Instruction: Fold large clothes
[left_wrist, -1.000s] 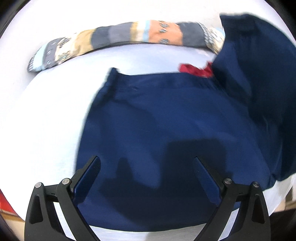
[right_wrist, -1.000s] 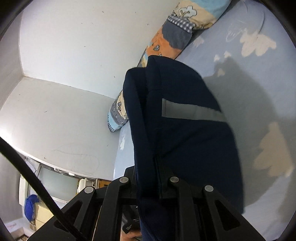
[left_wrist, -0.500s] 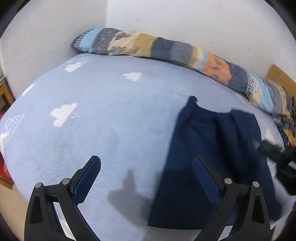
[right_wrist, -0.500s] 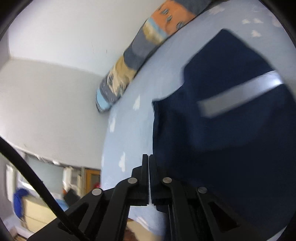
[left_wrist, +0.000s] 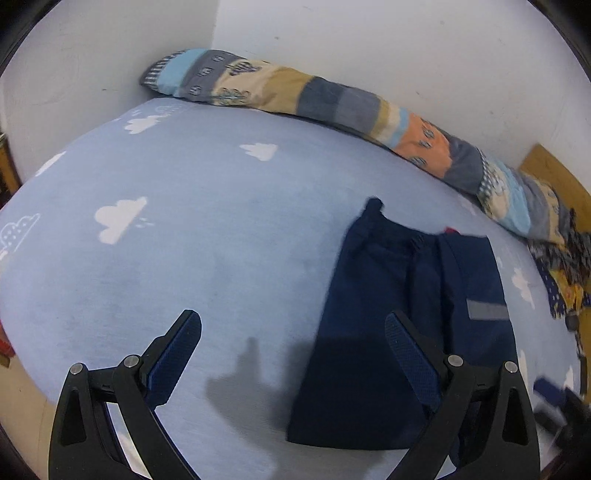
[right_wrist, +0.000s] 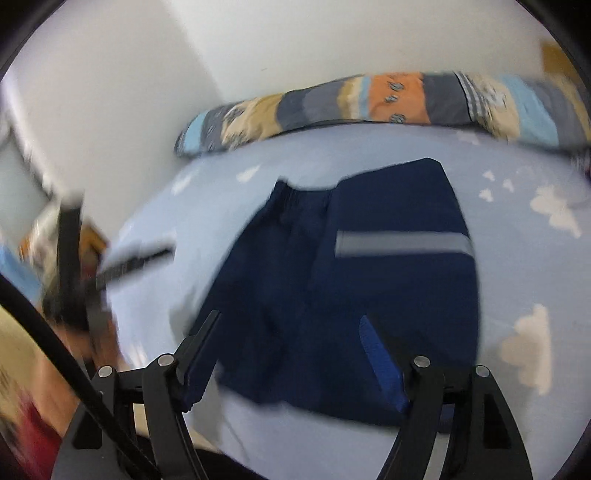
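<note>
Here, navy garment folded on the bed, near edge; left gripper wide open, empty; right gripper opening, clear of cloth; next, probably regrasping for another fold.

- My left wrist view is sharp and evenly lit; soft, bright light comes from above and behind me.
- My left gripper throws a grey shadow onto the pale blue cloud-print bed sheet near its front edge, and darkens the near end of the folded navy garment with a grey reflective stripe.
- My right wrist view is motion-blurred, worst at its left side, where a black bar smears into streaks.
- Both fisheye lenses bulge the bed and curve the long patchwork bolster pillow along its far edge; dark vignettes fill the corners.
- No harsh glare.
</note>
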